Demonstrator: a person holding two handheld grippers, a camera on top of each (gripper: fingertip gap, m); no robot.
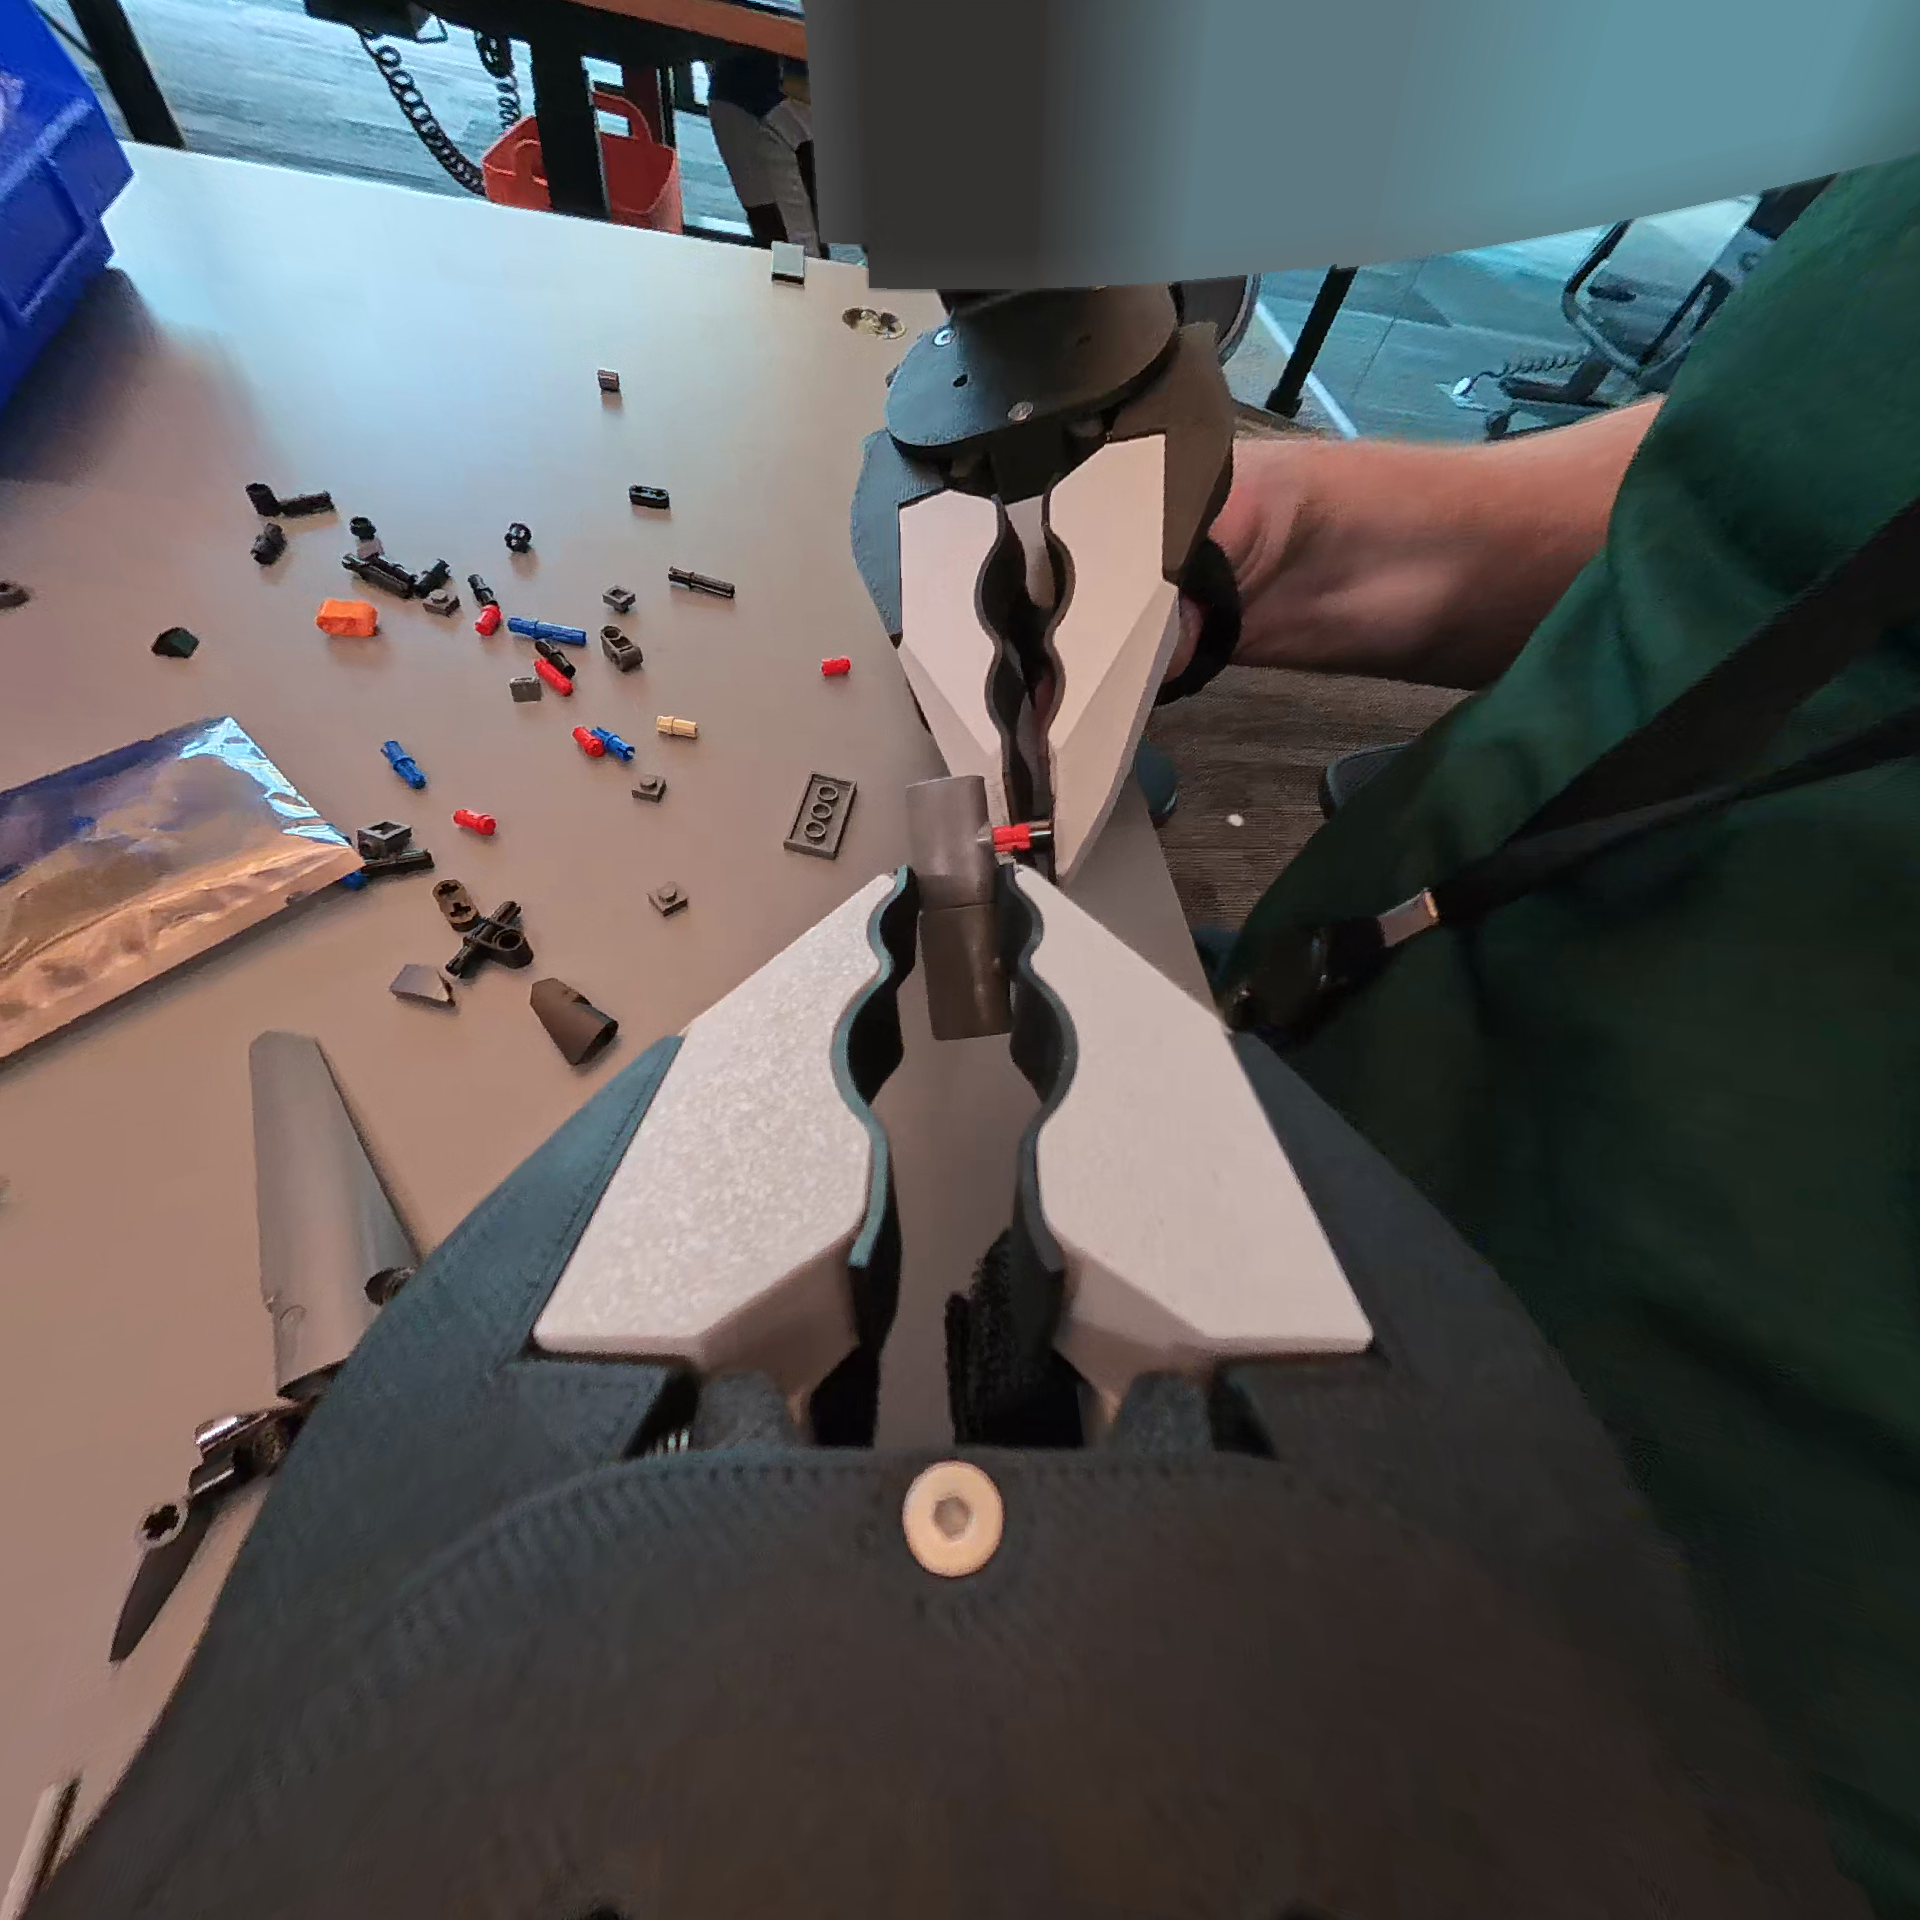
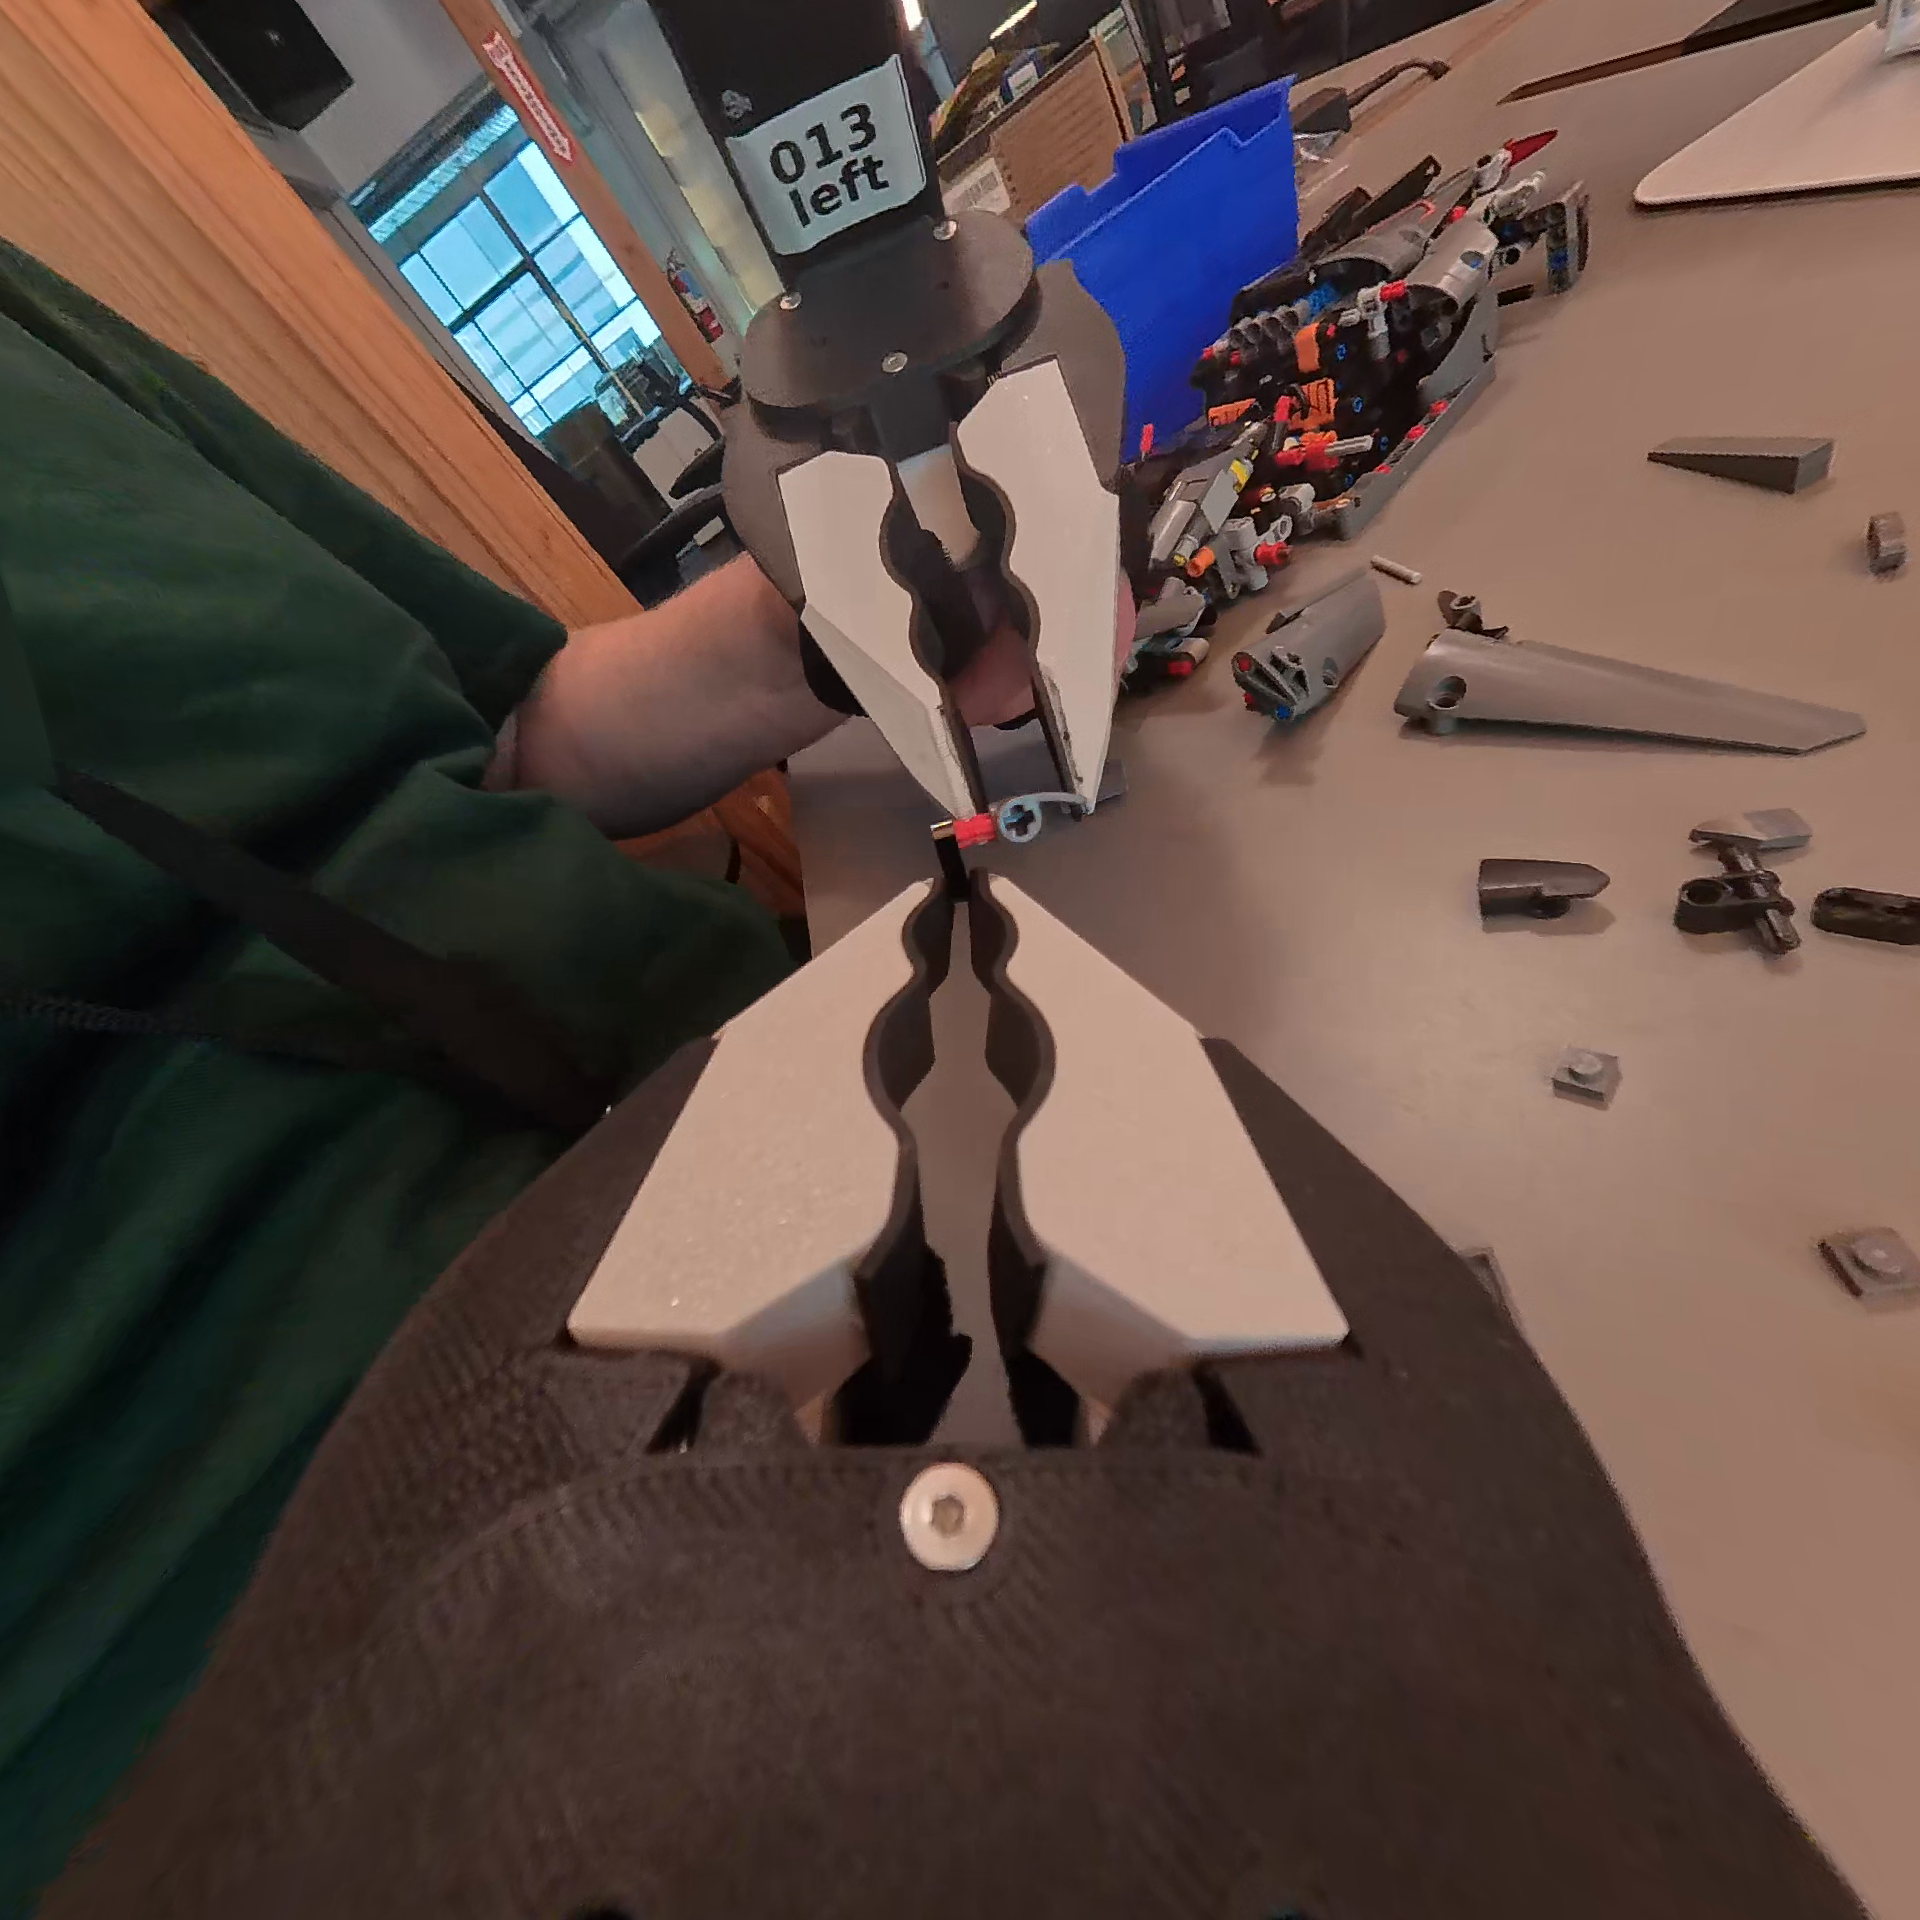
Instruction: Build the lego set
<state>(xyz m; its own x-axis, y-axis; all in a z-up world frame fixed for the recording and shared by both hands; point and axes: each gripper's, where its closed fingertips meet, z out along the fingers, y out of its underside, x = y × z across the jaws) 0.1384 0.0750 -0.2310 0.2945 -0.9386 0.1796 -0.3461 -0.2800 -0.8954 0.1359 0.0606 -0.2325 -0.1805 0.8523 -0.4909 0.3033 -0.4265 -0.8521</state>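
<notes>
Spreading beneath both tongs, a grey table (image 1: 436,343) carries the work. Beyond the left gripper's (image 1: 961,883) far side in the right wrist view sits a half-built lego model (image 2: 1351,416), with a blue bin (image 2: 1164,270) behind it. A foil bag (image 1: 135,862) lies to the left of the left gripper, past a scatter of loose lego pieces (image 1: 499,665). Above the table's edge the left gripper clamps narrowly on a dark grey connector piece (image 1: 961,914), held upright between its tips. Opposite, tip to tip, the right gripper (image 2: 961,883) pinches nearly closed on a thin black part carrying a red pin (image 1: 1013,836), which touches the connector's side.
</notes>
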